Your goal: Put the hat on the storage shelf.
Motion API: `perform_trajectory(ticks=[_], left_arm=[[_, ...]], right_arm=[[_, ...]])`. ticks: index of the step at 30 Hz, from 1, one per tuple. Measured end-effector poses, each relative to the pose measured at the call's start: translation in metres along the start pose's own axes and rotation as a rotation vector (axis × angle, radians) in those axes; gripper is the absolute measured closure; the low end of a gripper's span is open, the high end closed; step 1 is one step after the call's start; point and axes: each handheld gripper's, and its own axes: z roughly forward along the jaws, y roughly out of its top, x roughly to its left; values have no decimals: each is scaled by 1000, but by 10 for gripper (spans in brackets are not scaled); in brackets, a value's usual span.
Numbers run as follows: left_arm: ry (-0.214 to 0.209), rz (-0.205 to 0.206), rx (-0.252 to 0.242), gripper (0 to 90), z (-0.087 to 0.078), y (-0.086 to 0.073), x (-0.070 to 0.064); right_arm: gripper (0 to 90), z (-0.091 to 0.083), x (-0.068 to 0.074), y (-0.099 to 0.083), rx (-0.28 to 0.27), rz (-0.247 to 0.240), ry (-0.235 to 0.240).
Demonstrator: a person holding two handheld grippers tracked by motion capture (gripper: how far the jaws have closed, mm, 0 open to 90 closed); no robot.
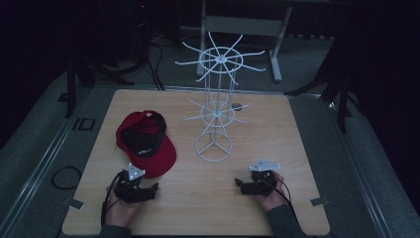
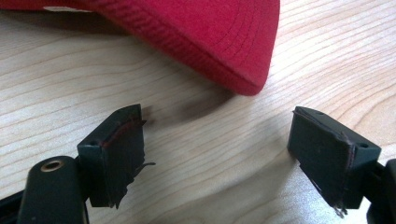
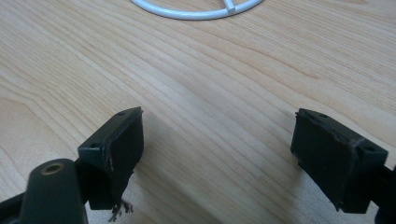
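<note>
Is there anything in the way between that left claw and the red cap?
Nothing visible. The left claw is open and just short of the cap, whose brim edge lies right ahead with only bare table between them. The white rack stands off to the side, out of that path.

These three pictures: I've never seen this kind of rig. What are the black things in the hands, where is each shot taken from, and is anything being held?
No robot here: a person holds a hand-operated two-jaw gripper in each hand. The high view looks down on the wooden table, showing the left gripper and right gripper. The other two pictures come from cameras riding on the grippers, looking along their black jaws. On the table lie a red cap, upside down, and a white wire rack standing upright. The cap's brim sits just ahead of the left gripper; the rack's base ring lies ahead of the right. Both grippers are open and hold nothing.
</note>
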Motion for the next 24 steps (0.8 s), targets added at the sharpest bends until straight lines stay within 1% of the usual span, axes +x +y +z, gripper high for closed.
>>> perform_trajectory(ticks=[6, 8, 9, 11, 12, 13, 14, 15, 16, 18, 19, 22, 24], left_arm=[[4, -4, -1, 193, 0, 0, -1], [1, -1, 2, 193, 0, 0, -1], [-6, 8, 7, 192, -1, 0, 0], [-12, 15, 13, 193, -1, 0, 1], [-6, 11, 17, 208, -3, 1, 2], [1, 0, 17, 244, -4, 1, 3], [3, -7, 18, 307, -6, 0, 4], [7, -16, 15, 378, -8, 0, 7], [8, -23, 18, 473, -9, 0, 9], [0, -50, 17, 547, -11, -1, 13], [1, -57, 17, 576, -12, -1, 14], [5, -58, 15, 660, -13, -1, 15], [11, -66, -16, 714, -17, -1, 16]], right_arm=[[169, 0, 0, 0, 0, 3, -1], [169, 0, 0, 0, 0, 3, -1], [169, 0, 0, 0, 1, 3, -1], [169, 0, 0, 0, 1, 3, -1], [169, 0, 0, 0, 0, 3, -1], [169, 0, 0, 0, 1, 4, -1], [169, 0, 0, 0, 0, 3, -1], [169, 0, 0, 0, 1, 3, -1], [169, 0, 0, 0, 1, 3, -1], [169, 0, 0, 0, 1, 3, -1], [169, 0, 0, 0, 1, 3, -1], [169, 0, 0, 0, 1, 3, -1], [169, 0, 0, 0, 1, 3, -1]])
